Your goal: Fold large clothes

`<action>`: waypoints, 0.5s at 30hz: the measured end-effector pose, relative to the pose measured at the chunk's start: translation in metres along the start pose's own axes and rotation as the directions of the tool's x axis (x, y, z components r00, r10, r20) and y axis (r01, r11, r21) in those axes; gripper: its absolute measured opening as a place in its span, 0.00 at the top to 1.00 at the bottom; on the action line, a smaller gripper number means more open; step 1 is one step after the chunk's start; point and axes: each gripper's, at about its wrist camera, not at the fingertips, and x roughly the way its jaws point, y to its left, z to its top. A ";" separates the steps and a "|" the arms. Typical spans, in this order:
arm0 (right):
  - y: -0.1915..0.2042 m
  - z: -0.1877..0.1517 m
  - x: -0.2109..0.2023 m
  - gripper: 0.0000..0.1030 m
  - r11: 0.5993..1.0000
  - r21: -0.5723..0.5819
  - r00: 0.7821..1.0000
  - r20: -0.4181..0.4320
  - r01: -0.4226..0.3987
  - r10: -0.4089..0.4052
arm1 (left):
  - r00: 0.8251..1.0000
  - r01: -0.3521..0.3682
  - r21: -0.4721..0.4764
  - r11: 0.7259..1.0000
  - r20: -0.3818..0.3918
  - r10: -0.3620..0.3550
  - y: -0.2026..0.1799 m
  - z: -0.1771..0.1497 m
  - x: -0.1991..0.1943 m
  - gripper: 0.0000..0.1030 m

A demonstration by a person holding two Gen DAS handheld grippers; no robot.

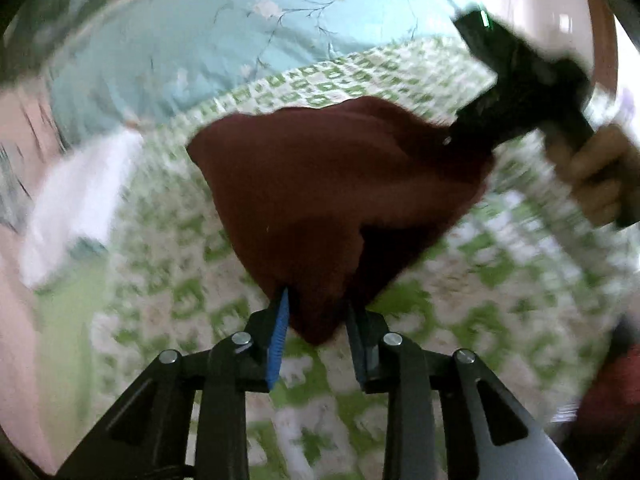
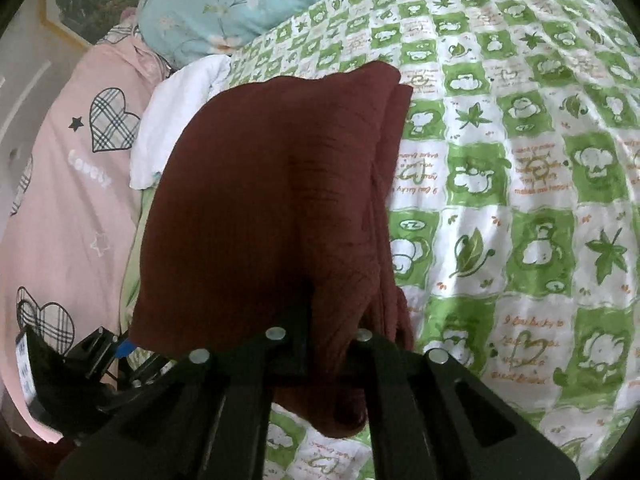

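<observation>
**Maroon garment, part-folded, both corners taken**

Far left of the bed: pink pillow (image 2: 68, 208) w/ plaid hearts, then a white cloth (image 2: 176, 120) tucked beside it, a pale blue floral pillow (image 2: 224, 12) behind. These crowd the left edge, so little spare room on that side.

Centre: the maroon garment (image 2: 264, 208) lies on the green-and-white check bedspread (image 2: 520, 184), already doubled into a longish stack w/ layered edges showing along its right side. Reads as soft, thick-ish knit or fleece: limp, no stiffness, prob. light to medium weight, not slippery, nothing fragile. It'll sag and drag rather than hold shape, so best gripped at corners or through all layers of a folded edge, not mid-panel.

Left gripper (image 1: 320, 312): jaws partly apart w/ the near corner of the garment between them; blue pad (image 1: 280, 332) sits against the cloth, but the left view is blurred, so can't tell if the pinch is firm. Right gripper (image 2: 320, 344): jaws pressed together, pinching a bunched near corner, cloth hanging below the fingers.

Right: bedspread is bare and wide, best open room for laying the fold over or sliding the stack. In my judgement the risk is layers slipping apart if only the top ply is caught.
</observation>
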 end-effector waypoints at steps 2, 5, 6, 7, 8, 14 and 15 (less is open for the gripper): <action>0.000 0.000 -0.008 0.85 1.000 0.014 1.000 0.009 0.001 -0.001 | 0.996 0.092 -0.087 0.992 0.018 -0.090 0.022 0.002 -0.012 0.72; 0.005 0.002 -0.034 0.81 0.998 0.040 0.995 0.090 0.043 -0.046 | 0.978 0.204 -0.188 0.961 0.089 -0.190 0.051 0.015 -0.025 0.72; 0.010 0.004 -0.044 0.81 0.997 0.041 0.989 0.132 0.059 -0.064 | 0.967 0.245 -0.211 0.946 0.120 -0.224 0.059 0.022 -0.026 0.74; 0.017 0.005 -0.054 0.81 0.997 0.033 0.980 0.182 0.072 -0.077 | 0.956 0.282 -0.225 0.933 0.146 -0.254 0.065 0.029 -0.026 0.74; 0.027 0.009 -0.062 0.80 0.998 0.017 0.972 0.225 0.059 -0.061 | 0.943 0.322 -0.229 0.919 0.165 -0.289 0.069 0.036 -0.023 0.74; 0.078 0.038 -0.011 0.80 0.992 -0.086 0.988 0.120 -0.089 0.099 | 0.873 0.487 -0.240 0.840 0.105 -0.476 0.066 0.059 0.032 0.77; 0.079 0.041 0.000 0.80 0.993 -0.088 0.991 0.106 -0.076 0.085 | 0.864 0.499 -0.250 0.830 0.065 -0.500 0.063 0.058 0.046 0.79</action>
